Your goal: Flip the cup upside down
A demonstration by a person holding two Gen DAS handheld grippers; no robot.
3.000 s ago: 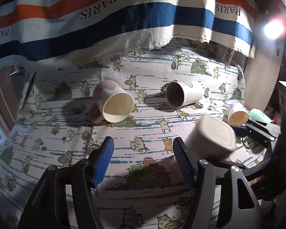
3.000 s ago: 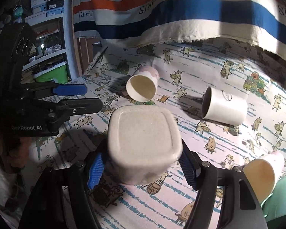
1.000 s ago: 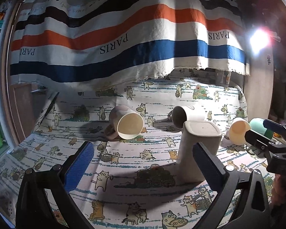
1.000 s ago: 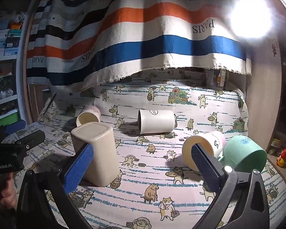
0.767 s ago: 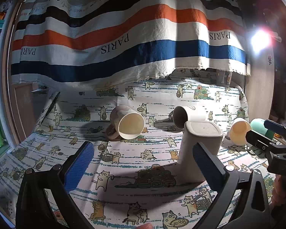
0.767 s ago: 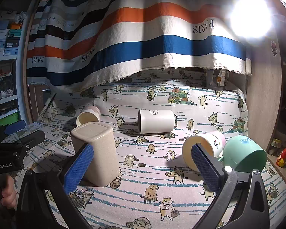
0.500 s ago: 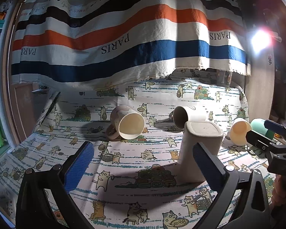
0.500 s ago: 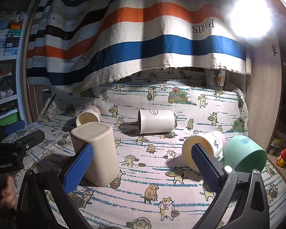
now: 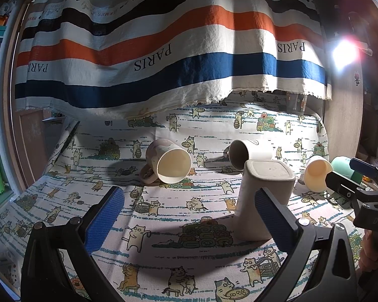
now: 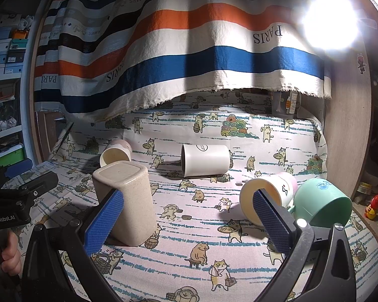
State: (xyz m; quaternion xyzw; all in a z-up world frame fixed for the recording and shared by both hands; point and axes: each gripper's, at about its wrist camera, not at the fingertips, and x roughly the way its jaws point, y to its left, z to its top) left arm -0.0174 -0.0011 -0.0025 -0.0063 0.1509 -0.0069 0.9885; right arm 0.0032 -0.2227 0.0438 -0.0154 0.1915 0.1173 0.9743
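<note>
A beige square cup (image 9: 263, 196) stands upside down on the cat-print cloth; it also shows in the right wrist view (image 10: 126, 203). My left gripper (image 9: 187, 217) is open and empty, held back from the cups, with the beige cup behind its right finger. My right gripper (image 10: 187, 220) is open and empty, with the beige cup behind its left finger. A pink mug (image 9: 167, 163) lies on its side, mouth toward me. A white cup (image 10: 204, 159) lies on its side. A pink-and-cream cup (image 10: 264, 200) lies on its side beside a green cup (image 10: 322, 202).
The cat-print cloth (image 9: 163, 234) covers the table. A striped PARIS cloth (image 9: 163, 50) hangs across the back. A wooden wall (image 10: 347, 125) bounds the right side. A bright lamp (image 10: 330, 20) glares at the upper right. Shelves with boxes (image 10: 5, 50) stand to the left.
Since three seconds ago my right gripper has let go of the beige cup, which now stands upside down on the cloth. Both grippers have pulled back. Nothing has moved in the last second.
</note>
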